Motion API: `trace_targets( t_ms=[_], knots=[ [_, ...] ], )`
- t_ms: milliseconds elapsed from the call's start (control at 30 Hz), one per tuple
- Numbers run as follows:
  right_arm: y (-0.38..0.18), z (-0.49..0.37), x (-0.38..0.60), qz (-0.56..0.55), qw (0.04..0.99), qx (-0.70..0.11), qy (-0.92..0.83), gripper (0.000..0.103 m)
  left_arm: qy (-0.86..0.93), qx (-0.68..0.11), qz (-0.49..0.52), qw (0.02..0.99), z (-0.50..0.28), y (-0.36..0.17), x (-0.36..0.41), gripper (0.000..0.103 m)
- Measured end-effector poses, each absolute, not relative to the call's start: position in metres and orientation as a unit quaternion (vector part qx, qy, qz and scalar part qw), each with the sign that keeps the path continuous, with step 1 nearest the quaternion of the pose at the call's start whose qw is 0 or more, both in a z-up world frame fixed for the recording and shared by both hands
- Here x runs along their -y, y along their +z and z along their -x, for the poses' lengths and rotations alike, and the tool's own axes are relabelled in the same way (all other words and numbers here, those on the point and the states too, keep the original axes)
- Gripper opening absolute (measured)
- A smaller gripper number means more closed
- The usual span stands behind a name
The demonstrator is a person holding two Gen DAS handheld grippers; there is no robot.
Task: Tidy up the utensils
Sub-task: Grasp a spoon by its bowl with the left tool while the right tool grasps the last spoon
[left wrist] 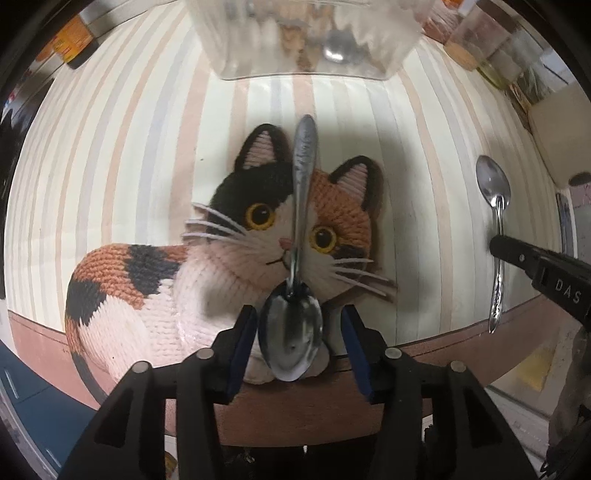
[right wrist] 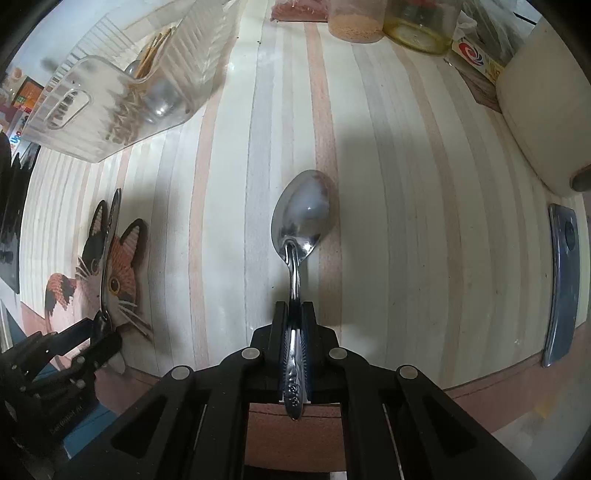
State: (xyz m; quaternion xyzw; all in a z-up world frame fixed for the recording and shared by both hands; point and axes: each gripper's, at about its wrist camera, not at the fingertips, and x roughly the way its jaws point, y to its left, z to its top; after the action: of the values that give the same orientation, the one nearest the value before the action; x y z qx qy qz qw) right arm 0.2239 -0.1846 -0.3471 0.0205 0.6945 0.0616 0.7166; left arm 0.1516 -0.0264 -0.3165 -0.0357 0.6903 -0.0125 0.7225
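We look down on a counter (right wrist: 406, 184) covered in a cloth of pale cream, pink and grey stripes, with a knitted calico cat mat (left wrist: 155, 295) lying near its front edge. Our left tongs (left wrist: 299, 332) stand partly open, their blue pads (left wrist: 242, 343) on either side of the bowl of a shiny steel spoon (left wrist: 301, 221) without touching it; that spoon lies across the cat's face, its handle pointing away toward a clear ribbed plastic utensil bin (left wrist: 310, 40) at the far side of the counter. Inside the bin we can make out a metal spoon bowl (right wrist: 159, 98) and some thin tan sticks, blurred by the plastic. Our right tongs (right wrist: 293, 321) are closed narrow on the handle of a second steel spoon with a flower-patterned handle (right wrist: 301, 214), whose bowl faces up and points away over the stripes; whether it rests on the cloth or is lifted we cannot tell. To the right of it lies a dark blue-grey flat bar (right wrist: 561, 284), and behind stand a jar of tan powder (right wrist: 354, 22) and a jar of yellowish liquid (right wrist: 417, 33).
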Motion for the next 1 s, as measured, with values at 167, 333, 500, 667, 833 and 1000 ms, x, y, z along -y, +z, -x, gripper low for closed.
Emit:
trace_targets(
  t_ms=[167, 333, 500, 667, 833, 1000],
  knots=[
    [-0.344, -0.219, 0.194, -0.029, 0.718, -0.693, 0.061, 0.007, -0.01, -0.689, 0.027, 0.724, -0.153, -0.323, 0.035, 0.041],
    [-0.342, -0.215, 0.198, -0.03, 0.724, -0.687, 0.058, 0.007, -0.008, -0.686, 0.03, 0.727, -0.158, -0.325, 0.029, 0.032],
    [-0.342, -0.201, 0.205, -0.056, 0.731, -0.677, 0.053, 0.006, -0.008, -0.686, 0.02, 0.727, -0.155, -0.325, 0.029, 0.032],
    [-0.342, -0.196, 0.218, -0.083, 0.727, -0.679, 0.06, 0.002, -0.005, -0.678, 0.017, 0.735, -0.155, -0.317, 0.024, 0.032],
    [-0.34, -0.193, 0.226, -0.103, 0.726, -0.677, 0.061, 0.002, 0.003, -0.663, 0.019, 0.748, -0.15, -0.299, 0.016, 0.032],
    [-0.325, -0.193, 0.23, -0.112, 0.733, -0.667, 0.069, 0.002, 0.007, -0.647, 0.029, 0.762, -0.142, -0.276, 0.006, 0.032]
  ],
)
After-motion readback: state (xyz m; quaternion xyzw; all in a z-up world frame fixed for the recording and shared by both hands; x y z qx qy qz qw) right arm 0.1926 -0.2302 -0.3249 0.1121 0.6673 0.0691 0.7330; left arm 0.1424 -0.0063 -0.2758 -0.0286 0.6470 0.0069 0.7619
